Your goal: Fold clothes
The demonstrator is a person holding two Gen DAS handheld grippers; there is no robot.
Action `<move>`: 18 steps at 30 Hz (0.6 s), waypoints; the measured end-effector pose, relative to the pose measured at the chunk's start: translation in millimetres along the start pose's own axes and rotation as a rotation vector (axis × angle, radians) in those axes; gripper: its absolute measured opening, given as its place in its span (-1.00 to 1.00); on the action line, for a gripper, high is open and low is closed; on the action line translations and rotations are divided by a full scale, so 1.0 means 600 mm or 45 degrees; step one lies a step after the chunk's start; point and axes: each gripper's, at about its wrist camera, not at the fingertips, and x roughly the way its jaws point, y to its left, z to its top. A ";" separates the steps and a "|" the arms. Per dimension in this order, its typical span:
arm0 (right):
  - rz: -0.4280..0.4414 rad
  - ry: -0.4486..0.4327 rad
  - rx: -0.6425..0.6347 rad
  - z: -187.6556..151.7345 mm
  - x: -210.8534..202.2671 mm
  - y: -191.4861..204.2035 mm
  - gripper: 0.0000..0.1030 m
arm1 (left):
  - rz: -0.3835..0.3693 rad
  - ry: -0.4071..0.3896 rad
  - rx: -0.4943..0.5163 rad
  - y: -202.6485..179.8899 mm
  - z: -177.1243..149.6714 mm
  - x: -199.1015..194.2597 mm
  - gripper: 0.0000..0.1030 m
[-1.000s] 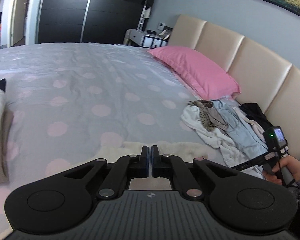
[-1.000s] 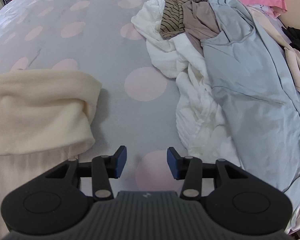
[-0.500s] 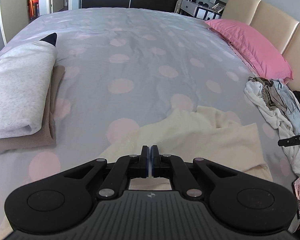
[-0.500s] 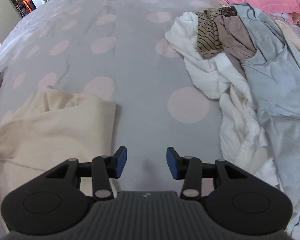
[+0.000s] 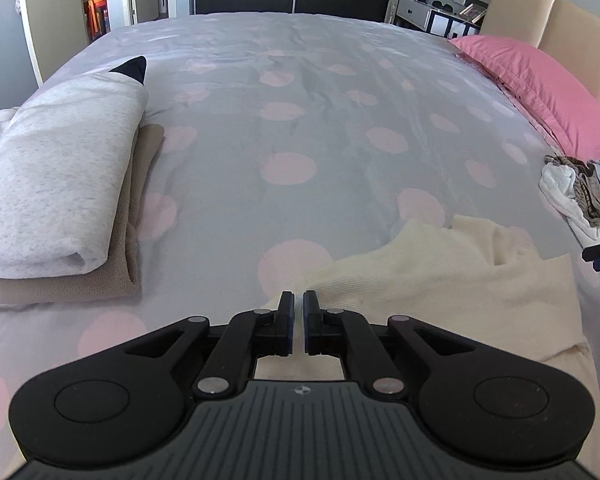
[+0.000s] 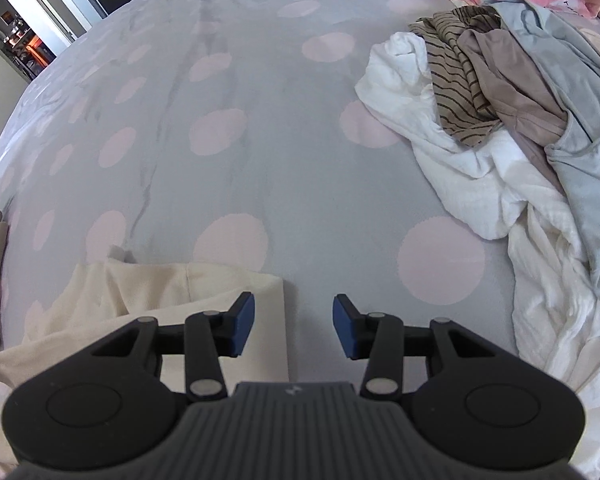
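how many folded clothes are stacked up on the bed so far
2: a light grey folded garment lies on top of a tan folded garment, at the bed's left side. More may be hidden beneath.

left tongs [image 5: 296,312]: jaws just cracked apart, narrow gap | right tongs [image 6: 293,322]: jaws apart, empty

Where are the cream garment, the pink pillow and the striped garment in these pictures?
cream garment [image 5: 440,276]: left wrist view, on its ribbed upper fold.
pink pillow [image 5: 540,88]: left wrist view, on the middle of its top face.
striped garment [image 6: 456,92]: right wrist view, on its striped middle, atop the pile.
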 end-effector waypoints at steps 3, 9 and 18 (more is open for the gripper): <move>-0.013 -0.001 -0.012 0.005 0.009 0.004 -0.09 | -0.007 0.035 -0.039 0.011 -0.001 0.012 -0.59; -0.018 0.042 0.010 0.008 0.021 -0.001 -0.09 | -0.011 0.226 -0.091 0.028 -0.032 0.060 -0.42; -0.059 0.061 -0.355 -0.065 -0.017 0.018 -0.09 | -0.070 0.257 -0.095 0.024 -0.057 0.063 -0.81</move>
